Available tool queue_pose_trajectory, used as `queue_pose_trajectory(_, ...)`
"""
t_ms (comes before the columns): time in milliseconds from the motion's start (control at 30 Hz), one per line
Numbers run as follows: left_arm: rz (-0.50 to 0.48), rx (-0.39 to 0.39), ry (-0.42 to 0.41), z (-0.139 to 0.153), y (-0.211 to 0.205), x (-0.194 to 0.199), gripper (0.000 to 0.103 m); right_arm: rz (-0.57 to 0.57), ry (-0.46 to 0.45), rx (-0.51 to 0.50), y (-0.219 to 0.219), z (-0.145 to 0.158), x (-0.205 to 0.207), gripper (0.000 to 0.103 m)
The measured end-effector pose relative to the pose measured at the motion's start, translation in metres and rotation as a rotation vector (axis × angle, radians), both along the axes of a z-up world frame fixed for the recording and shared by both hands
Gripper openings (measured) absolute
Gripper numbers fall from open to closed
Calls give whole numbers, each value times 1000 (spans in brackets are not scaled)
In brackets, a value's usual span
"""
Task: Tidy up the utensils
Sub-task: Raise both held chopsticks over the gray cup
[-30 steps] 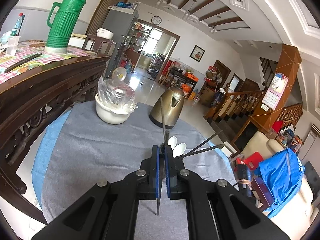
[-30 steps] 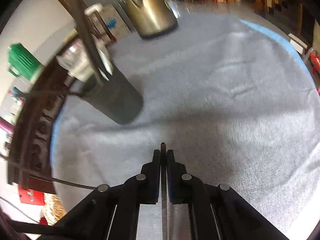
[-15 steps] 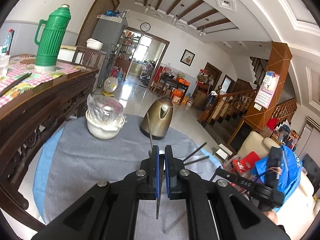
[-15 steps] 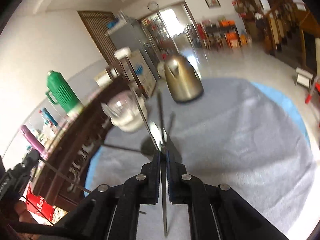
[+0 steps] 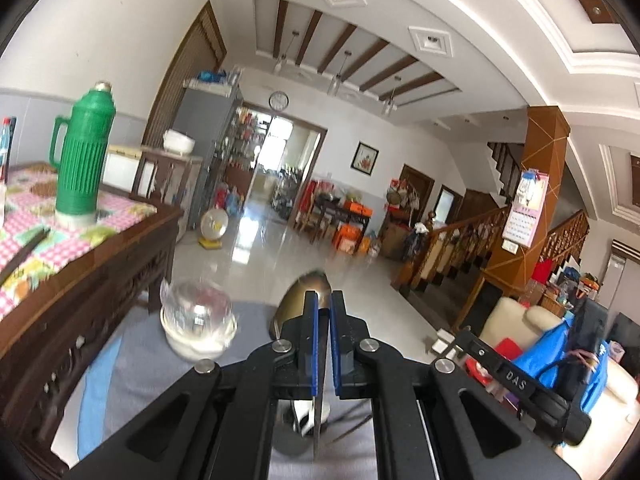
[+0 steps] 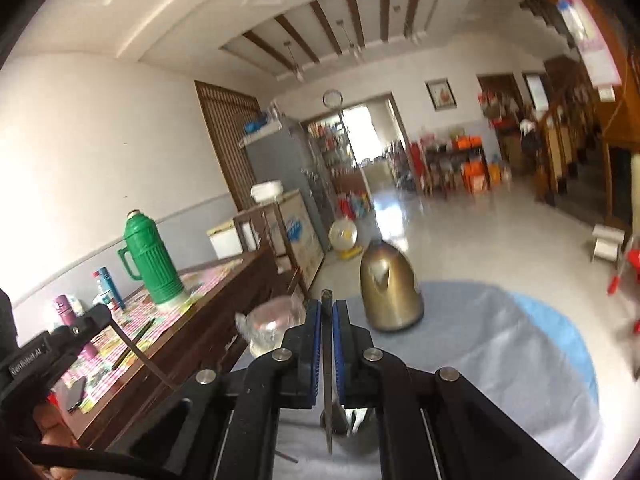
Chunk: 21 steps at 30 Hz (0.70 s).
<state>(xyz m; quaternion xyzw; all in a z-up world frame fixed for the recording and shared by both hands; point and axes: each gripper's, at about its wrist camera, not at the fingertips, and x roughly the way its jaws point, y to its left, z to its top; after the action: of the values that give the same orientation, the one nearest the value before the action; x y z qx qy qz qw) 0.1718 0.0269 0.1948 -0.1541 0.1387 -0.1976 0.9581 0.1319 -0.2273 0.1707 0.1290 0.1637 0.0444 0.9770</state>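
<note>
Right wrist view: right claw clamps a chopstick above the holder; left claw likewise. Next: lower tips in.

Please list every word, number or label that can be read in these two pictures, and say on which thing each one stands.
"DAS": on the black bar of the right gripper's body, seen from the left wrist.
"GenRobot.AI": on the black body of the left gripper, seen from the right wrist; small, only just readable.
Wall calendar: print too small to read.
Wall clock: numerals too small.
Blue bag: lettering too blurred.
</note>
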Motion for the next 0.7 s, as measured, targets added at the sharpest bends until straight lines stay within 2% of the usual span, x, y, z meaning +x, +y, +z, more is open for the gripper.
queue_pose_trajectory(200,78,12,-39,2,-20,29,5,-48,-57,-76,21,10,20,6)
queue_pose_trajectory(367,137,45,-28,-20,-37,48,5,-63,-7,-104,32,-14,48,6)
queue_pose_trajectory(500,159,69,-3,-37,-46,60,5,-63,55,-88,30,-39,65,6)
queue_pose_trajectory(700,170,75,49,-56,-55,77,5,-62,93,-71,22,-58,67,6)
